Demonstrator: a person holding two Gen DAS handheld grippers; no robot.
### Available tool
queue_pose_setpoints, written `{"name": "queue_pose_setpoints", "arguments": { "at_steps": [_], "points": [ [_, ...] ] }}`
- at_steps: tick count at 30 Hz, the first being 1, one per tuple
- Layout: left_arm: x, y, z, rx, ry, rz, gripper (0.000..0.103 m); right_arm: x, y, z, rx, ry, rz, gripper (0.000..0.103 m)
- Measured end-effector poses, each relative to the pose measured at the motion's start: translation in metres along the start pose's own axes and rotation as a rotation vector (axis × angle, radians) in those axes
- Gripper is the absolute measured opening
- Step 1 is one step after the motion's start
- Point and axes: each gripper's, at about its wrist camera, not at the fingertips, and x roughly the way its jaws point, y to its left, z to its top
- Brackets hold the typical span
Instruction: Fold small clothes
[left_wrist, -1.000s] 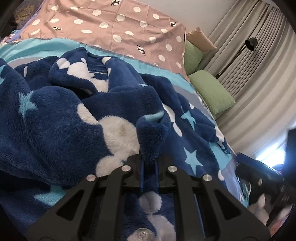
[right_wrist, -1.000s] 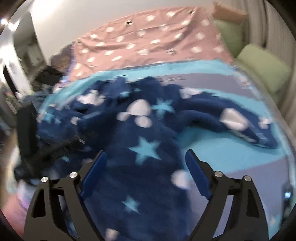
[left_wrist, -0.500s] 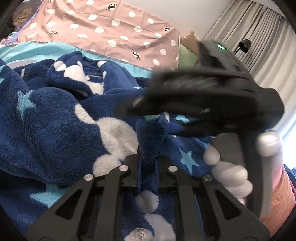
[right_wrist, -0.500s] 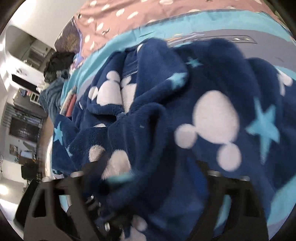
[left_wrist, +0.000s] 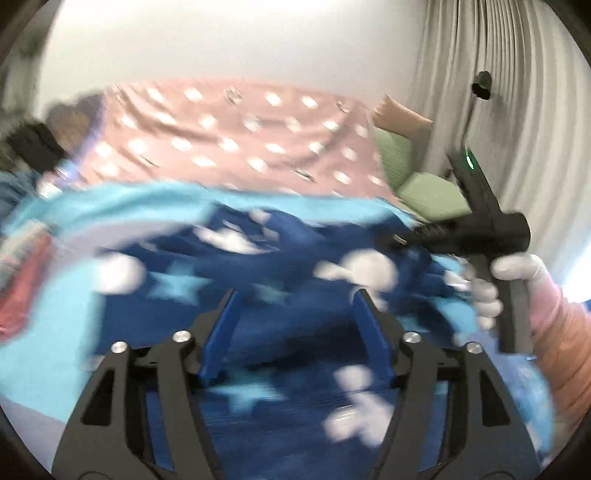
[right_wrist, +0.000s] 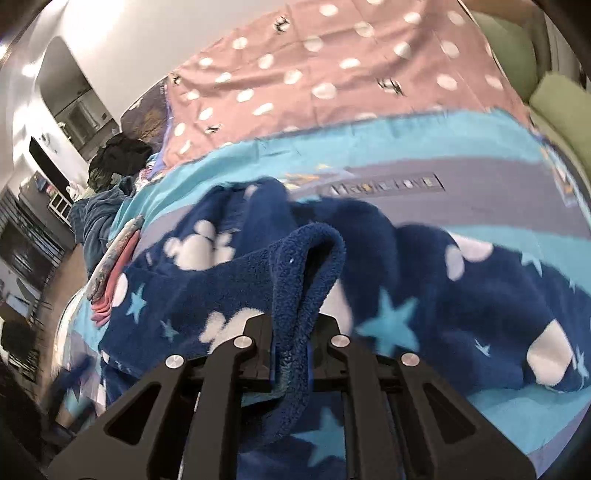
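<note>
The fleece garment (right_wrist: 229, 291) is thick and fuzzy, navy with white mouse-head shapes and pale blue stars; it lies rumpled on the bed's turquoise and grey sheet (right_wrist: 424, 133), in front of a pink dotted cover (right_wrist: 332, 62); the right gripper (right_wrist: 291, 354) pinches a folded edge of it; the left gripper (left_wrist: 295, 325) is spread wide above the fleece, holding nothing, that view blurred.
</note>
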Motion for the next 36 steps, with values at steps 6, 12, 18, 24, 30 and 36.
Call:
{"name": "queue_pose_setpoints", "arguments": {
  "at_steps": [6,12,18,24,30,36],
  "points": [
    [0.006,0.078,-0.019,-0.149,0.075,0.249,0.069,0.021,-0.030,-0.014,0.077,0.044,-0.060,0.029],
    [0.040,0.137,-0.041,-0.375,0.258,0.278,0.069,-0.021,-0.004,-0.033,-0.016,-0.039,-0.031,0.030],
    [0.040,0.137,-0.046,-0.372,0.271,0.330,0.070,0.008,0.016,-0.078,-0.079,0.124,0.133,0.029],
    [0.036,0.139,-0.047,-0.392,0.249,0.349,0.069,0.000,0.024,-0.094,-0.133,0.040,-0.005,0.025],
    [-0.007,0.121,-0.026,-0.395,0.005,0.174,0.040,-0.022,0.007,-0.111,-0.127,0.022,-0.052,0.035],
    [0.033,0.086,-0.017,-0.242,0.136,0.111,0.031,-0.057,-0.062,-0.126,0.175,-0.065,0.068,0.037]
  ]
}}
